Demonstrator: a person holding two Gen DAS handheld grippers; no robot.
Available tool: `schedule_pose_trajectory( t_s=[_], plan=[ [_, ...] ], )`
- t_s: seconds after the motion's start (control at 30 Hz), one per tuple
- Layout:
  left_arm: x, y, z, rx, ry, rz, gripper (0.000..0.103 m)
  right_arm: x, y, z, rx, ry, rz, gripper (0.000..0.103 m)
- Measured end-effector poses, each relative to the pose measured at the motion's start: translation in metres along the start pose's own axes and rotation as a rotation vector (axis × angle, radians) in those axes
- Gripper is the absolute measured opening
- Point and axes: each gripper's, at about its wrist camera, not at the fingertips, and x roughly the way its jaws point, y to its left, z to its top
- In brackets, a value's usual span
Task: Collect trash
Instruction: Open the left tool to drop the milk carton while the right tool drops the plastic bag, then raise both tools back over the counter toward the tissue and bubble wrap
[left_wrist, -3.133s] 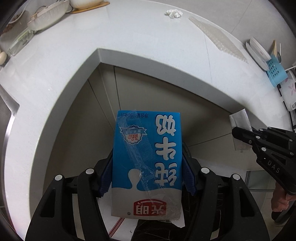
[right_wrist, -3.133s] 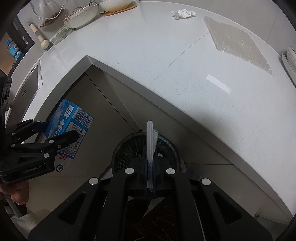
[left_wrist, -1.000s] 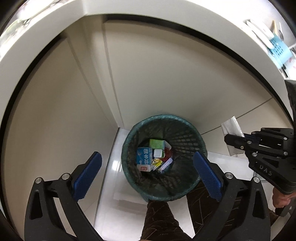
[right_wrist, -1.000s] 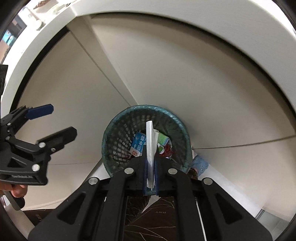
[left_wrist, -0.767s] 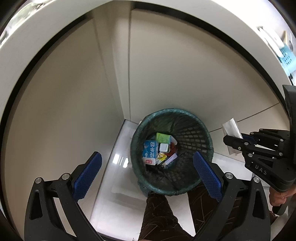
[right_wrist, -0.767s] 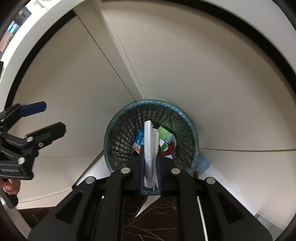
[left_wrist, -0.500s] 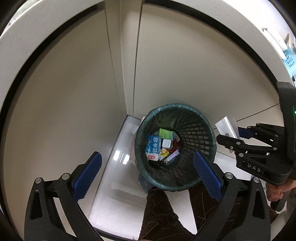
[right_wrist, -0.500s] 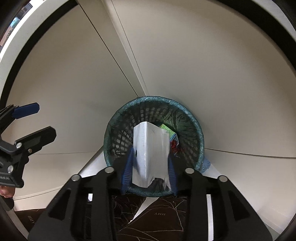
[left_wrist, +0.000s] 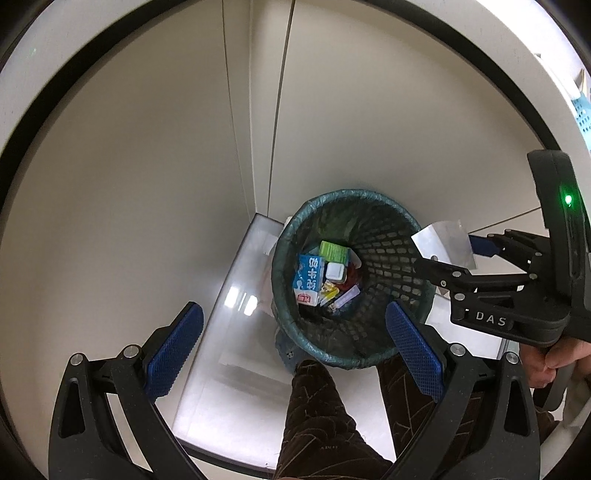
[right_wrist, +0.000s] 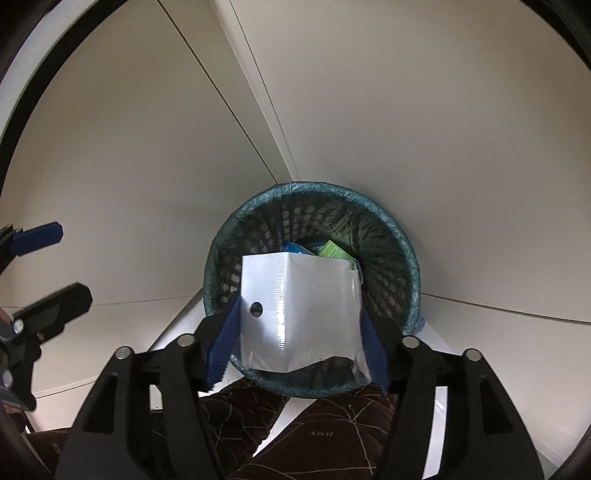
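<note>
Left claw (left_wrist: 291, 354): black moulded frame, two fingers faced with blue cross-hatched pads (left_wrist: 173, 353), silver round-head screws at the finger joints. Right claw (right_wrist: 295, 345): same black frame, blue ribbed pads, silver screws; white "DAS" lettering on its side; black housing behind carries a lit green lamp. Person wears dark brown trousers (left_wrist: 317, 417) with a thin pale line pattern.

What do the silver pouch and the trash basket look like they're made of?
Silver pouch: likely metallised plastic or foil; shiny grey, creased, a bright glare stripe down its fold. Trash basket: seemingly rigid dark plastic; its wall is an open lattice, with a thin, crinkled teal plastic liner folded over the rim.
</note>
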Motion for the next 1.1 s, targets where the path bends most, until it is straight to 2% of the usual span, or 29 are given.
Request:
schedule_pose_trajectory(
  t_s=[0.3,0.47,0.7,0.83,1.1],
  plan=[
    [0.003,0.000,0.002,-0.007,0.001,0.001,0.097,-0.009,0.000,0.000,0.009,-0.032,-0.010,0.084],
    [-0.006,-0.003,0.006,-0.007,-0.011,0.005,0.097,-0.034,-0.007,-0.002,0.042,-0.089,-0.040,0.095],
    [-0.040,-0.015,0.027,-0.003,-0.043,0.029,0.097,-0.100,-0.018,-0.003,0.053,-0.197,-0.101,0.095],
    [-0.069,-0.027,0.047,0.007,-0.083,0.011,0.097,-0.145,-0.025,-0.001,0.067,-0.246,-0.119,0.095],
    [-0.120,-0.054,0.088,0.067,-0.151,-0.017,0.097,-0.214,-0.065,0.014,0.200,-0.311,-0.132,0.095]
  ],
)
